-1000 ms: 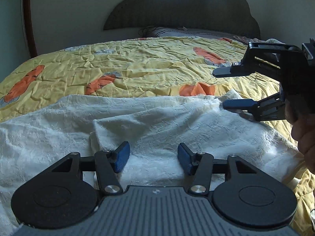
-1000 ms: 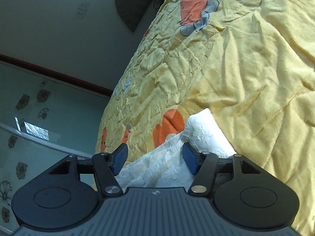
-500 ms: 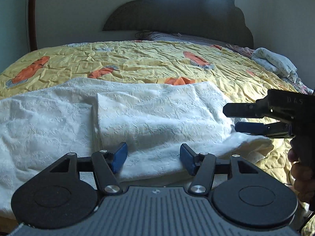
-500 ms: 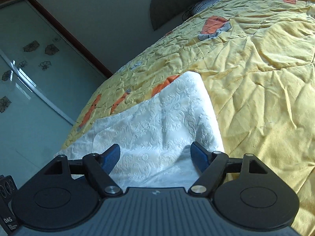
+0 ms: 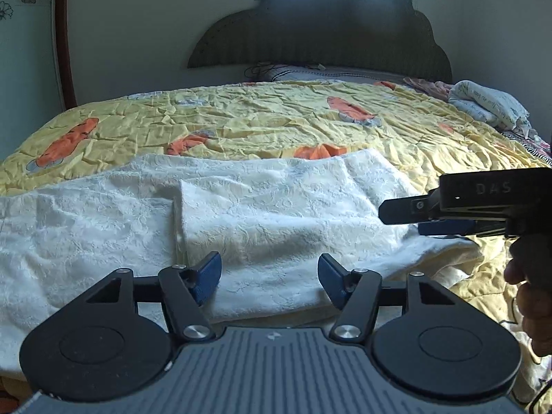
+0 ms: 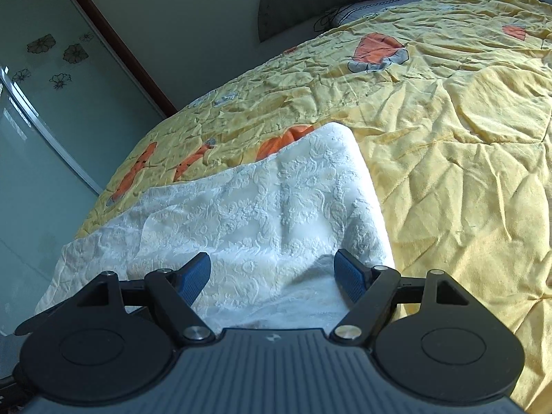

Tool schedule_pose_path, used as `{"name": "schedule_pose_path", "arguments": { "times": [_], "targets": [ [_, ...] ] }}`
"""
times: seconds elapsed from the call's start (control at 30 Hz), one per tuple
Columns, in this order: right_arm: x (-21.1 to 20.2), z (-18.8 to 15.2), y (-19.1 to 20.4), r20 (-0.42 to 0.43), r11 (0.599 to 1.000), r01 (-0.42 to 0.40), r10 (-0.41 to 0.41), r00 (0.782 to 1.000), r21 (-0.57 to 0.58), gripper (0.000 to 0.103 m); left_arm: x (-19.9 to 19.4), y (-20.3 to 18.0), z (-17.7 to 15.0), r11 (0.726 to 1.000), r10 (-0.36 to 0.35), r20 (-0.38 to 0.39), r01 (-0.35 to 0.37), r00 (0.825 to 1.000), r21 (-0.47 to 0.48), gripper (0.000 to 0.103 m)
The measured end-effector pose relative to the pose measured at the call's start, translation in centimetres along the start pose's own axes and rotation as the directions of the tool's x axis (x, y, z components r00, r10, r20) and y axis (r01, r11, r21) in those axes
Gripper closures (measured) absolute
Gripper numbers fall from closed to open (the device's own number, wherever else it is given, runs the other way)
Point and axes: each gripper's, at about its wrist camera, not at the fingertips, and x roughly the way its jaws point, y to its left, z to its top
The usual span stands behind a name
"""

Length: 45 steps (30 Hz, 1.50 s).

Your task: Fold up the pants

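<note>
While both sets of jaws gape empty over the white pants (image 5: 276, 207), bundled clothes (image 5: 490, 103) lie well apart.

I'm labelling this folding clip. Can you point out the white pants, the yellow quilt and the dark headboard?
white pants (image 5: 276, 207), left wrist view, on the folded-over top layer.
yellow quilt (image 5: 262, 120), left wrist view, on bare fabric behind the pants.
dark headboard (image 5: 338, 27), left wrist view, on its upper middle.
</note>
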Motion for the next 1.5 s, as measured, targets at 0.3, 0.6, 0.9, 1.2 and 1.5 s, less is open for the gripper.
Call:
{"name": "schedule_pose_path", "arguments": {
  "times": [0.3, 0.6, 0.9, 1.2, 1.5],
  "targets": [
    [0.0, -0.1, 0.1, 0.001, 1.000, -0.002, 0.002, 1.000, -0.019, 0.025, 0.6, -1.5, -2.5, 0.995, -0.009, 0.011, 0.008, 1.000, 0.099, 0.034],
    [-4.6, -0.2, 0.3, 0.087, 0.998, 0.032, -0.027, 0.996, -0.056, 0.022, -2.2, -0.8, -2.4, 0.998, 0.000, 0.044, -0.003, 0.999, 0.065, 0.037],
    [-3.5, -1.2, -1.0, -0.004, 0.997, -0.064, 0.064, 0.998, 0.048, 0.017, -1.6, -0.9, -3.7, 0.996, -0.051, 0.001, 0.050, 0.999, 0.074, 0.029],
    [1.4, 2.5, 7.5, -0.109, 0.967, -0.240, 0.231, 0.967, -0.081, 0.016, -4.6, 3.3, -3.5, 0.998, -0.009, 0.073, 0.013, 0.997, -0.058, 0.027],
    [5.4, -0.8, 10.4, -0.258, 0.963, -0.192, 0.140, 0.956, -0.190, 0.010, -4.2, 8.3, -3.5, 0.972, -0.071, -0.017, 0.065, 0.997, -0.224, 0.025]
  ]
}}
